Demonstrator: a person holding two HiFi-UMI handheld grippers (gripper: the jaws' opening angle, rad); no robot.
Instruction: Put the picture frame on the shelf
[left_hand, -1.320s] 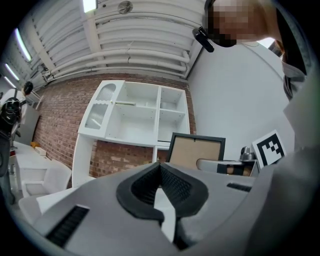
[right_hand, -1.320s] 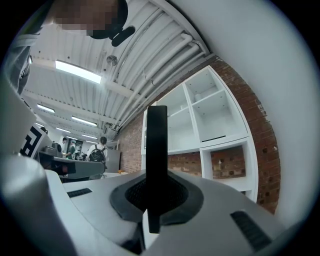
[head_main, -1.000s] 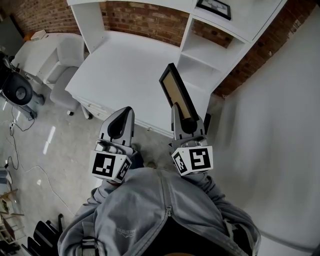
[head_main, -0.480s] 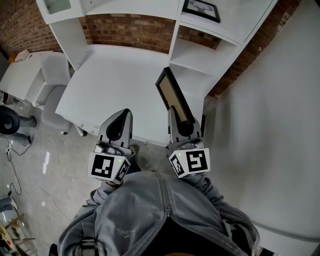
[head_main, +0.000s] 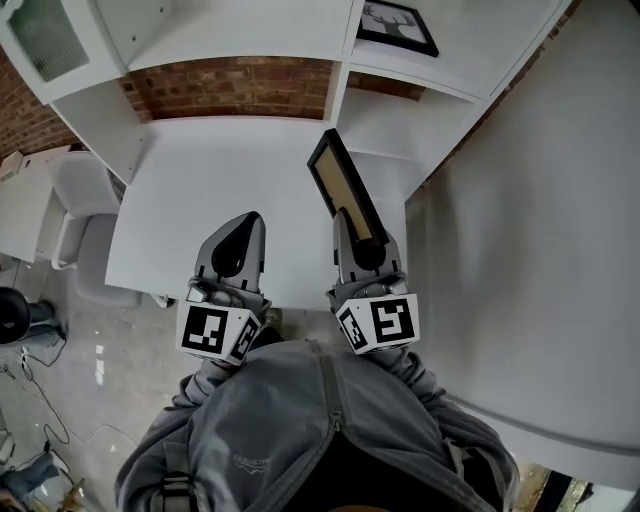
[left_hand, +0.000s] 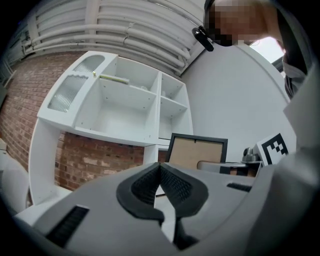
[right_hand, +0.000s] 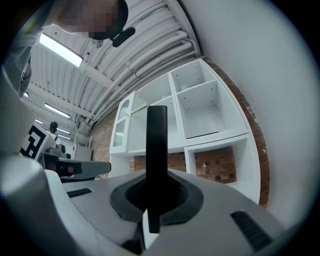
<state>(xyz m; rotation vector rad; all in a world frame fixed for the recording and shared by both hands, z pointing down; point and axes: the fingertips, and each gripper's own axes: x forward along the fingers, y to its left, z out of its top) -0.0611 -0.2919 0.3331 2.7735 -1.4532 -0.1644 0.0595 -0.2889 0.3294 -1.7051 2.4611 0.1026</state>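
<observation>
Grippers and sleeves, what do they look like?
Left gripper and right gripper: grey tapered bodies, black textured pads. Each carries a white cube with black square markers. No cables show. Person wears a grey zip hoodie.

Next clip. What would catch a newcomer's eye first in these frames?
The black picture frame, brown backing showing, stands upright in the right gripper, which is shut on its lower part, over the white desk. Beside it the left gripper is shut and empty. Ahead, the white shelf unit stands against a brick wall, with another framed picture higher up in it.
</observation>
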